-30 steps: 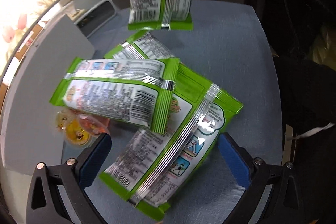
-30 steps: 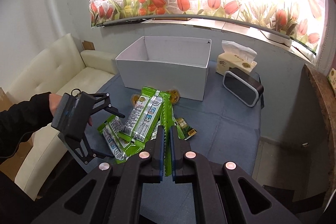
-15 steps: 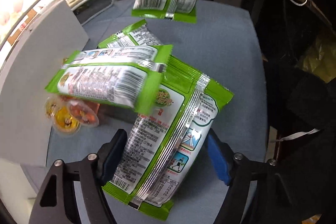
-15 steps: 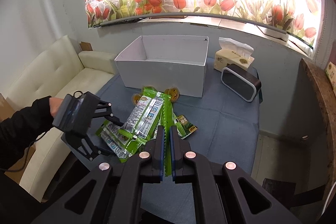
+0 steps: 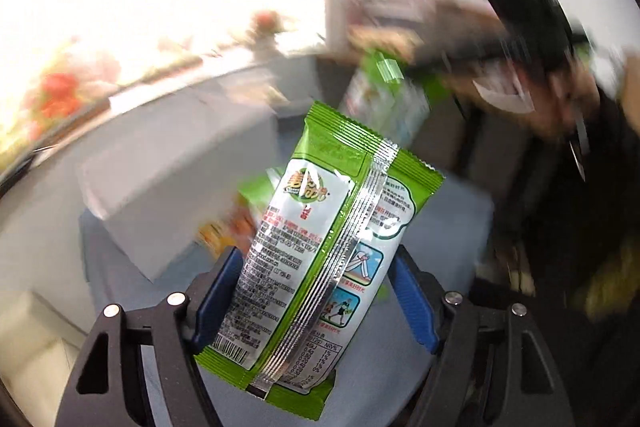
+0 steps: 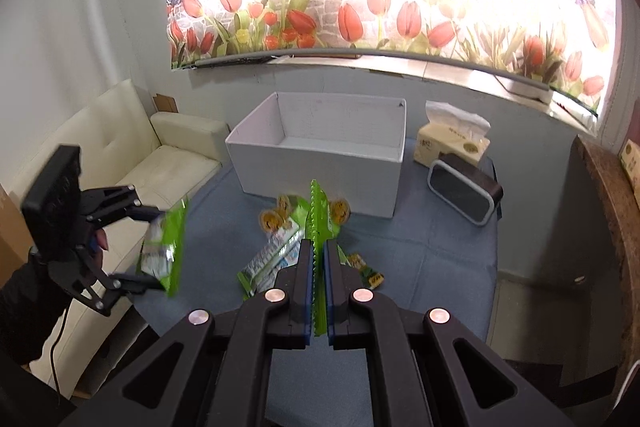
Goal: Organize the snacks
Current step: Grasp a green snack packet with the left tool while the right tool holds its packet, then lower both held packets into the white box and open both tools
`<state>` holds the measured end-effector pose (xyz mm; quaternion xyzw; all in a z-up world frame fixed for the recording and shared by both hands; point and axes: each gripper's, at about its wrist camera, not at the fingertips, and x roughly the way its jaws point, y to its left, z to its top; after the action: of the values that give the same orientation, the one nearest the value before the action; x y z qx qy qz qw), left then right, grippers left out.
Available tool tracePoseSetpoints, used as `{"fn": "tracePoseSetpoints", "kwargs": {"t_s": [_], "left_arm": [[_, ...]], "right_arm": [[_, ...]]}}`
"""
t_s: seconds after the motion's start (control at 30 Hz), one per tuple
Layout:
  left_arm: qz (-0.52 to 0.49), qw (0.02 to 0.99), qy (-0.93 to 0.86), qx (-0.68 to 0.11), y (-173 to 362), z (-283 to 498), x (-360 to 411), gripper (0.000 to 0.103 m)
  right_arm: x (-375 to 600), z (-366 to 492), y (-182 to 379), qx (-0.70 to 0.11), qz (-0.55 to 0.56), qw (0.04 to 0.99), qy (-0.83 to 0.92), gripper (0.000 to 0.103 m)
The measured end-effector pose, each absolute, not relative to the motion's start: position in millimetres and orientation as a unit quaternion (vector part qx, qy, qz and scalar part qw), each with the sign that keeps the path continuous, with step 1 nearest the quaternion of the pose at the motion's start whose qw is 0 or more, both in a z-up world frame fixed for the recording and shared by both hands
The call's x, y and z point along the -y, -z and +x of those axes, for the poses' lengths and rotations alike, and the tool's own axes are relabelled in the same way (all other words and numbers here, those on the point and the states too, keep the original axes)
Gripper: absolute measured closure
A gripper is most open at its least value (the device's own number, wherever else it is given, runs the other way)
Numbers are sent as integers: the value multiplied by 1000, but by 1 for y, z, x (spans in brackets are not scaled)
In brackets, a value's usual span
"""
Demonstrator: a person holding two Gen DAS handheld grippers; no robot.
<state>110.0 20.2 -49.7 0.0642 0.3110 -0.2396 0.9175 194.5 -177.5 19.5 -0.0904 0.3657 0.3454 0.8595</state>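
Observation:
My left gripper [image 5: 316, 291] is shut on a green and white snack packet [image 5: 320, 259] and holds it up off the table; it shows at the left of the right wrist view [image 6: 162, 247]. My right gripper [image 6: 318, 287] is shut on another green packet [image 6: 319, 223], seen edge-on and held in the air. A white open box [image 6: 320, 163] stands at the back of the blue-grey table [image 6: 420, 251]. One green packet [image 6: 276, 251] and several small round jelly cups [image 6: 272, 219] lie in front of the box.
A tissue pack [image 6: 452, 139] and a dark rounded device [image 6: 464, 191] stand right of the box. A cream sofa [image 6: 132, 155] is left of the table. A brown counter edge [image 6: 608, 195] runs along the right. The left wrist view is blurred by motion.
My left gripper closed on a packet from the pile and lifted it up and away to the left. My right gripper kept its packet and stayed almost still.

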Motion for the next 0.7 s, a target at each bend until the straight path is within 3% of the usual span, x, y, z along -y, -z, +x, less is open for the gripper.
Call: {"fn": "tracePoseSetpoints", "kwargs": {"t_s": [0.37, 0.7], "left_arm": [[-127, 957, 41, -258, -4, 205, -89, 24], [-126, 948, -10, -292, -27, 315, -116, 24]], "right_arm": [[133, 253, -64, -305, -72, 892, -324, 100], [74, 350, -90, -289, -53, 906, -305, 100]]}}
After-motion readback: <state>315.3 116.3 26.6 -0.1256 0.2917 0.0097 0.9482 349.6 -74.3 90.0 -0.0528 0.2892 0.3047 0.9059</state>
